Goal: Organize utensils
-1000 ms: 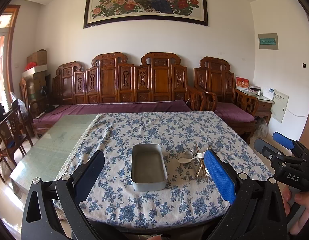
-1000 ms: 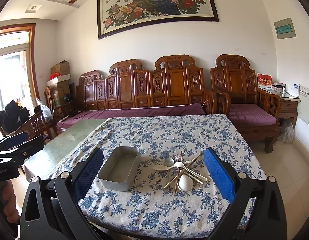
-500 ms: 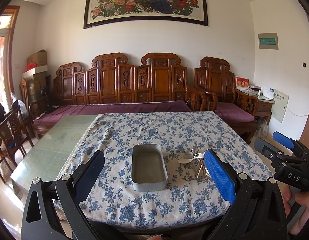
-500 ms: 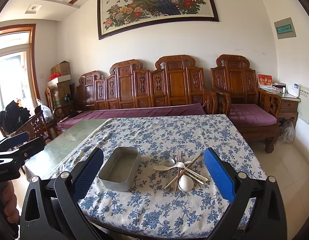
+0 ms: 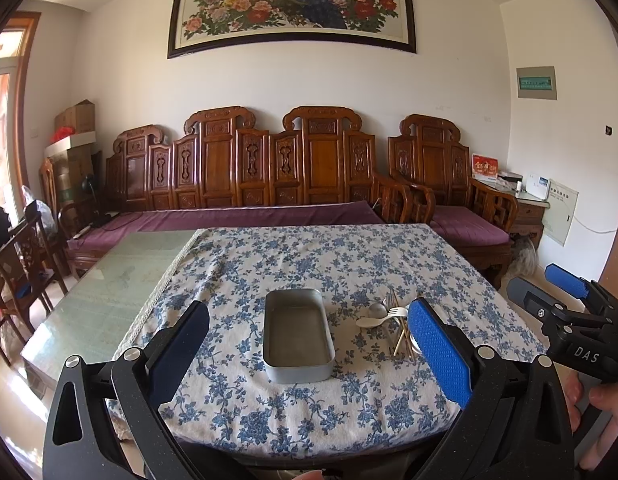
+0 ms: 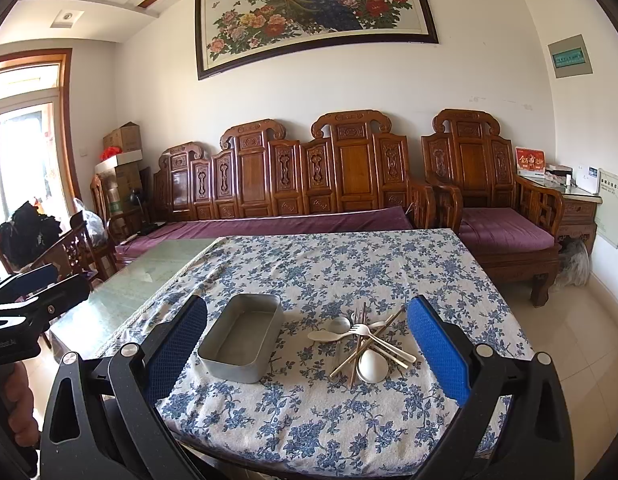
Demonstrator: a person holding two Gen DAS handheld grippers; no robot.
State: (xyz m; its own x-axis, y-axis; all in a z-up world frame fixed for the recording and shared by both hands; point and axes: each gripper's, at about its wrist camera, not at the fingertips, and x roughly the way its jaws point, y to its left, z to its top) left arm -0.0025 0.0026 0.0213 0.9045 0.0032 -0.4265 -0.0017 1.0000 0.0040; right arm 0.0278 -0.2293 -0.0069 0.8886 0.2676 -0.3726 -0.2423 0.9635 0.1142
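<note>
utensils [image 6: 363, 338] beyond both fingers, beside tin [image 6: 241, 338] | left, right fingers spread, empty

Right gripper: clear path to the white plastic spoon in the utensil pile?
Probably yes. The right gripper is open and the white plastic spoon lies at the pile's near edge, with only bare floral tablecloth before it.

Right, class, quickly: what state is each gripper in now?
Left gripper: open, holding nothing.
Right gripper: open, holding nothing.
</note>
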